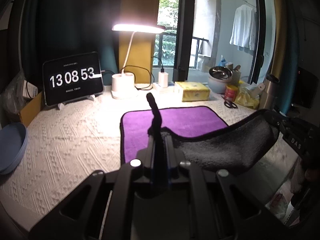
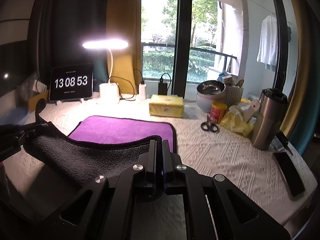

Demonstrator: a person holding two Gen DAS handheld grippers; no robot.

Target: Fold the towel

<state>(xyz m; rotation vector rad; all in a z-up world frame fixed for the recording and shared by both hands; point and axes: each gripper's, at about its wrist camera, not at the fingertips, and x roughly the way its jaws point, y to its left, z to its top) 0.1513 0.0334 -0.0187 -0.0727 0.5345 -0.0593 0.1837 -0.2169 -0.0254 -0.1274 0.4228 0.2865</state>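
A towel, purple on top (image 1: 176,120) and dark grey underneath, lies on the white textured tablecloth (image 1: 70,140). Its near edge is lifted off the table and sags between the two grippers, grey side (image 2: 84,156) facing me. My left gripper (image 1: 159,138) is shut on the towel's near left corner; a black hanging loop (image 1: 153,104) sticks up from it. My right gripper (image 2: 159,142) is shut on the near right corner. The right gripper also shows in the left wrist view (image 1: 288,128), and the left gripper in the right wrist view (image 2: 30,132).
At the back stand a tablet clock (image 1: 73,78), a lit desk lamp (image 1: 124,84), a yellow tissue pack (image 2: 167,106), bowls (image 2: 210,94), a red can (image 2: 218,112). Scissors (image 2: 209,126), a steel tumbler (image 2: 268,118) and a phone (image 2: 288,172) sit right. A blue bowl (image 1: 12,146) sits left.
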